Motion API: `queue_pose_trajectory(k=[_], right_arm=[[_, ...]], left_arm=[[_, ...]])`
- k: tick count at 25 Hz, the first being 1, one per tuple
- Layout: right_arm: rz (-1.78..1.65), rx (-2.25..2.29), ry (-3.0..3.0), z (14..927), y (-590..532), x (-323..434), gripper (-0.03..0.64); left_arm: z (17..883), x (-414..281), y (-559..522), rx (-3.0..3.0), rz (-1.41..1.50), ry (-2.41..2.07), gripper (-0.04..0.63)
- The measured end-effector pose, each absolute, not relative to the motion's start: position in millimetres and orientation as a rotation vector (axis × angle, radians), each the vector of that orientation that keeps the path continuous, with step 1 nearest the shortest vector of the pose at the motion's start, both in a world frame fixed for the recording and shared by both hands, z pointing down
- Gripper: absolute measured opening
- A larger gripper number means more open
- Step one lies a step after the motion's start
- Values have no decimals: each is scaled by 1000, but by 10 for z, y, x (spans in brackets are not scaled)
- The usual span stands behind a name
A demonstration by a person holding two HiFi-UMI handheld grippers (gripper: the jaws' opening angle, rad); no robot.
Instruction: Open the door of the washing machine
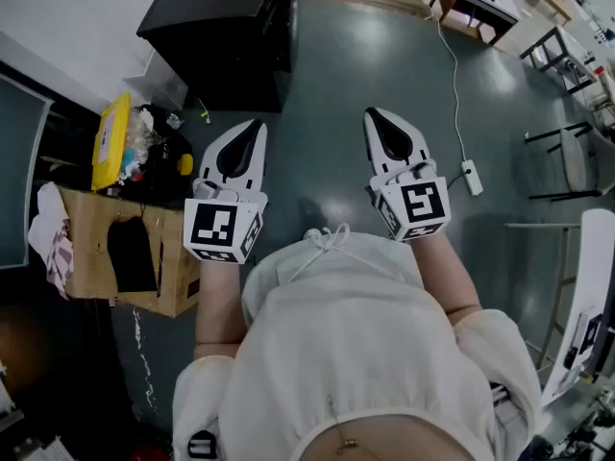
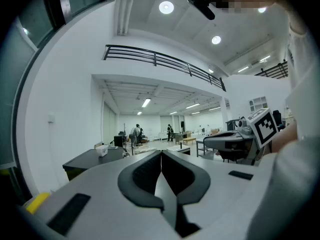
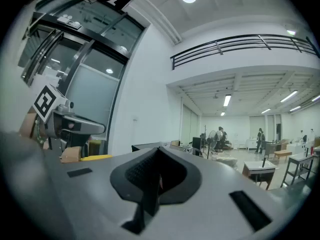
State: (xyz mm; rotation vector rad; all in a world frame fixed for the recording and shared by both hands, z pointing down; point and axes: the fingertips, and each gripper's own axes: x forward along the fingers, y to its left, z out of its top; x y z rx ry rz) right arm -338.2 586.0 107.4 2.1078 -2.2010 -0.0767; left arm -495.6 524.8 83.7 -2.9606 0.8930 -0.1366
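- Person [image 1: 365, 353] in a white top fills the head view's lower edge, on the near side of the black cabinet [image 1: 216, 32].
- Left gripper [image 1: 253, 126] points toward the cabinet's near corner; its jaws are together, with nothing between them.
- Right gripper [image 1: 374, 115] is level, to the right of the cabinet; its jaws are pressed together and empty.
- Floor [image 1: 365, 56] right of the cabinet is glossy grey-green.
- White power strip [image 1: 471, 177] lies well right of the cabinet, with its cord [image 1: 450, 70] running away.
- Cardboard box [image 1: 91, 248] stands nearer than the cabinet, to its left.
- Room beyond the cabinet is a white hall with a railing [image 2: 160, 59] and ceiling lights [image 2: 166, 7].
- Where the washing machine is, I cannot tell.
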Motion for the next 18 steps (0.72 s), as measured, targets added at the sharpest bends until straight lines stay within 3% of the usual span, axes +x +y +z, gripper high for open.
queue_pose_trajectory(k=[16,17,18], right_arm=[[27,2188,-2155,1256,5518,-3337,-7],[37,2214,-2142,1270,5472,-3299,52],[47,2220,-2141,1288,5421,-3270,279]], left_arm=[[1006,-4998,4918,-2969,-166,919,21],[1020,-5000,4888,-2972,-168,920,21],[1034,-4996,4858,-2976,-171,921,21]])
